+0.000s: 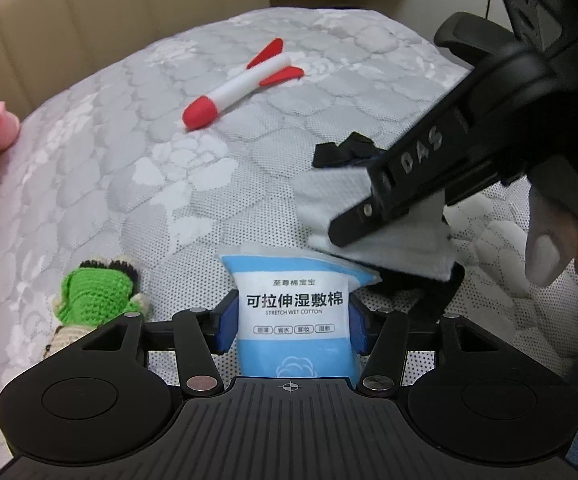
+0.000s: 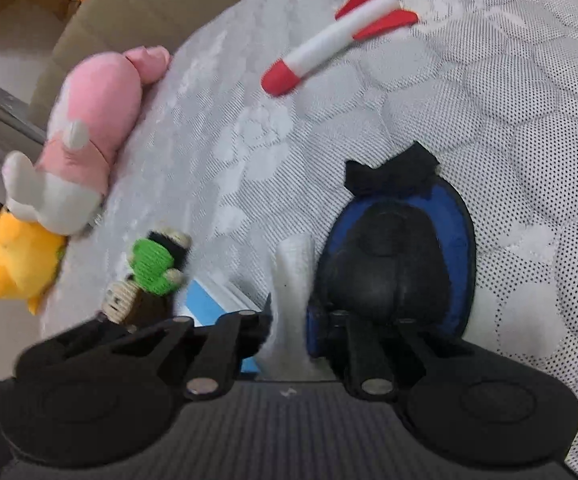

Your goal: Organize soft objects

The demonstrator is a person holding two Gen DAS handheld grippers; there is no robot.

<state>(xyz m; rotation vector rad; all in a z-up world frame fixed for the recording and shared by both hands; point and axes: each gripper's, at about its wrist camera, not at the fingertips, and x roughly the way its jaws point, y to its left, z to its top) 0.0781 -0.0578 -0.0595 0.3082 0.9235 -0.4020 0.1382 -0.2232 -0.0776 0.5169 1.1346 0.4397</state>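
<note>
While both handheld tools work over a grey quilted mattress point(image 1: 137, 168), the left tongs point(image 1: 291, 328) are clamped on a blue and white cotton pad packet point(image 1: 294, 320) printed "STRETCH WET COTTON". The packet stands upright between the two blue pads point(image 1: 227, 326), which press its sides, and its top edge pokes out beyond them.

Just beyond the packet and to its right, the right tongs point(image 2: 289, 320) reach in from the upper right of the left wrist view. They pinch a white folded cloth point(image 1: 329, 200), which hangs over the packet's top right corner. From the right wrist view this cloth shows as a thin white strip standing upright between the closed-in fingers. Under the cloth lies a black and blue pouch point(image 2: 401, 248), touching the right finger of the right tongs.

To the left of the packet, close by, a green crocheted doll point(image 1: 97, 296) lies on the mattress. Farther beyond the packet, well apart from it, a red and white foam rocket point(image 1: 241, 84) lies at an angle. Far to the packet's left, at the mattress edge, rests a pink and white plush toy point(image 2: 89, 120), with a yellow plush toy point(image 2: 21, 264) touching its lower end. A tan cardboard box wall point(image 1: 109, 8) rises behind the mattress.
</note>
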